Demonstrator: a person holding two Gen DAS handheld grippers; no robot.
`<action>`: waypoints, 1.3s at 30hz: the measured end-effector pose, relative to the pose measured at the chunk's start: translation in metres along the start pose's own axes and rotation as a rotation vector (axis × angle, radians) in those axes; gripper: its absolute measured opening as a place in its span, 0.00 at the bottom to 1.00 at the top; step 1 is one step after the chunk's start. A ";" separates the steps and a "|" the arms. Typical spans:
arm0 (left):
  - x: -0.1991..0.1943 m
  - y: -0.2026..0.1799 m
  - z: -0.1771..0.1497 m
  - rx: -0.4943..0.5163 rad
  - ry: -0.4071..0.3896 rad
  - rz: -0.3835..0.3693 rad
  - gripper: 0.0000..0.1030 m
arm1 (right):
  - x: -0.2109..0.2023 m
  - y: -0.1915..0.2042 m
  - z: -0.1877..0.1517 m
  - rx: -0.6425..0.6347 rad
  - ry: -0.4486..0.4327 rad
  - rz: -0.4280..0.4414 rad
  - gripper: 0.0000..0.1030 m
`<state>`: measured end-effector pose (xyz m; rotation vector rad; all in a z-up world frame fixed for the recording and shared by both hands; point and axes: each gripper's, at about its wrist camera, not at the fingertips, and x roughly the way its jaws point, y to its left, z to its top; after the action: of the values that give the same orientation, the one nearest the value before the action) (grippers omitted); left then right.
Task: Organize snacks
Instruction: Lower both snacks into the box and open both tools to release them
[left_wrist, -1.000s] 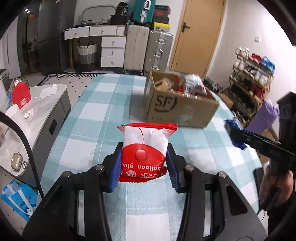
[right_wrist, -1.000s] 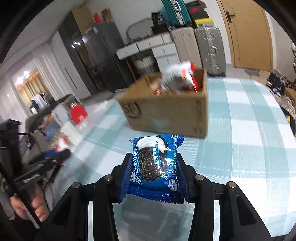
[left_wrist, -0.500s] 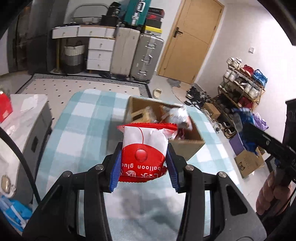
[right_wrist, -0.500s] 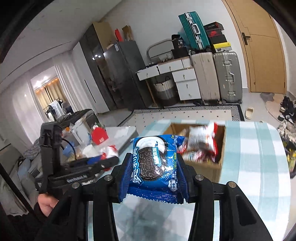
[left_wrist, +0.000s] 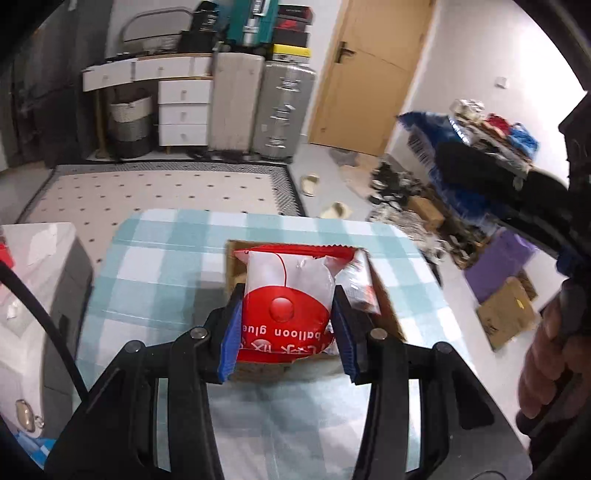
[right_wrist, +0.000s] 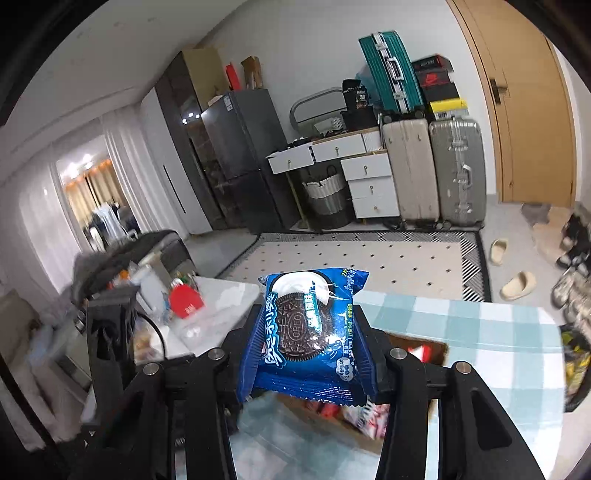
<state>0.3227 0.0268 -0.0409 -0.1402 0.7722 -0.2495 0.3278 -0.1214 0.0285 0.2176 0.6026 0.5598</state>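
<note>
Snacks, 2 pcs — L gripper (left_wrist: 286, 328) clamped on red-white packet (left_wrist: 286, 295), above cardboard box (left_wrist: 386, 314) on checked table (left_wrist: 166, 266); R gripper (right_wrist: 308, 354) clamped on blue Oreo pack (right_wrist: 308, 328) — box at 6 o'clock.

The table wears a cloth (left_wrist: 155, 266) checked in pale teal and white, and on it the cardboard box (left_wrist: 384, 295) is plain brown, while the near packet (left_wrist: 286, 306) is white above and red below with white lettering, set between royal-blue pads (left_wrist: 229, 343) on black arms. The other packet (right_wrist: 308, 332) is deep blue with a black-and-white biscuit printed on it and white script down its left side. On the far floor the rug (right_wrist: 369, 258) is cream with small black dots and a black-and-white zigzag border, the drawers (right_wrist: 369, 184) are white, one suitcase (right_wrist: 406, 170) beige, one (right_wrist: 458, 170) silver, one (right_wrist: 388, 70) teal, and the door (right_wrist: 524, 110) honey brown.
</note>
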 end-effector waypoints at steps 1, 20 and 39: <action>0.003 0.001 0.003 -0.008 0.009 -0.008 0.40 | 0.005 -0.004 0.005 0.011 0.002 0.001 0.44; 0.096 0.027 -0.020 -0.018 0.149 -0.101 0.40 | 0.149 -0.062 -0.012 0.023 0.257 -0.054 0.44; 0.115 0.028 -0.024 0.006 0.171 -0.097 0.54 | 0.182 -0.075 -0.037 0.018 0.316 -0.048 0.44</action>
<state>0.3892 0.0212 -0.1411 -0.1520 0.9354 -0.3591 0.4629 -0.0807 -0.1141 0.1316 0.9170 0.5466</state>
